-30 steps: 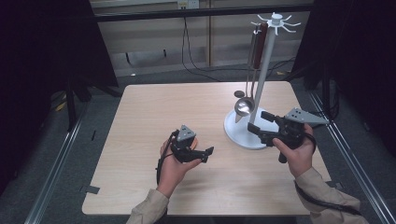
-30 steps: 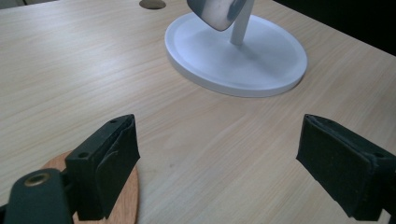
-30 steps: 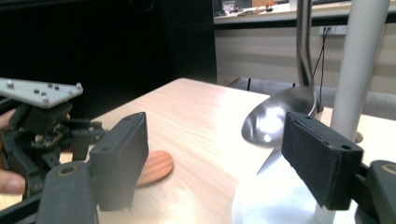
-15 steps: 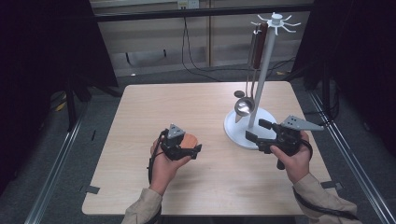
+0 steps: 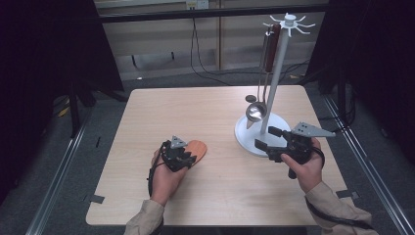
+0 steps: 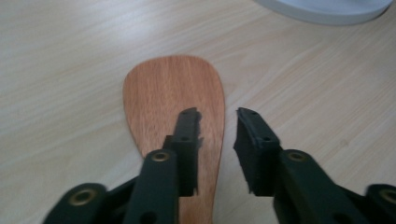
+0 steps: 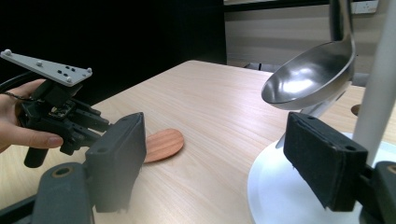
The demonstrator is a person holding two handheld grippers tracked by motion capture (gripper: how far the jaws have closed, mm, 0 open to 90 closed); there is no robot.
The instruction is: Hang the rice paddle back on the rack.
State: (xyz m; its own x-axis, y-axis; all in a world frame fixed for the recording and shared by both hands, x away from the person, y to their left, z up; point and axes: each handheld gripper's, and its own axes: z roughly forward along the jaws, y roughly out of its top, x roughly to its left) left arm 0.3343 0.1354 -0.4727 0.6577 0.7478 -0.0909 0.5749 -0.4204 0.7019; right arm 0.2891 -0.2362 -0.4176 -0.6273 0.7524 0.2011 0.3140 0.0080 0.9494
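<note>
High view: on the pale wooden desk [image 5: 215,117] the left gripper [image 5: 188,157] lies low over one flat reddish-brown wooden spatula [image 5: 196,148], whose rounded blade pokes out just beyond the jaws toward the stand. The right gripper [image 5: 264,139] sits at the rim of the round white base [image 5: 244,134] of one white utensil stand [image 5: 276,73], its jaws well apart and pointing at the pole. On the stand hang one shiny steel ladle [image 5: 255,111], its bowl low over the base, and what looks like a second utensil with a dark red handle [image 5: 269,46] higher up; that one is too small to make out surely.

Left gripper view: the two black jaws rise over the spatula [image 6: 173,98], which lies flat on the desk [image 6: 60,70]. They have just been closing and now stand at a narrow gap. The left jaw is over the blade's narrowing part; the right jaw is just off its right edge, with bare desk between. The pads do not press on the wood.

Right gripper view: the two jaws stand wide with nothing gripped. Between them lies open desk [image 7: 210,107], with the spatula [image 7: 161,144] farther off, beside the left gripper [image 7: 93,123]. The ladle [image 7: 308,77] hangs above the right jaw, next to the stand's pole [image 7: 380,84].
</note>
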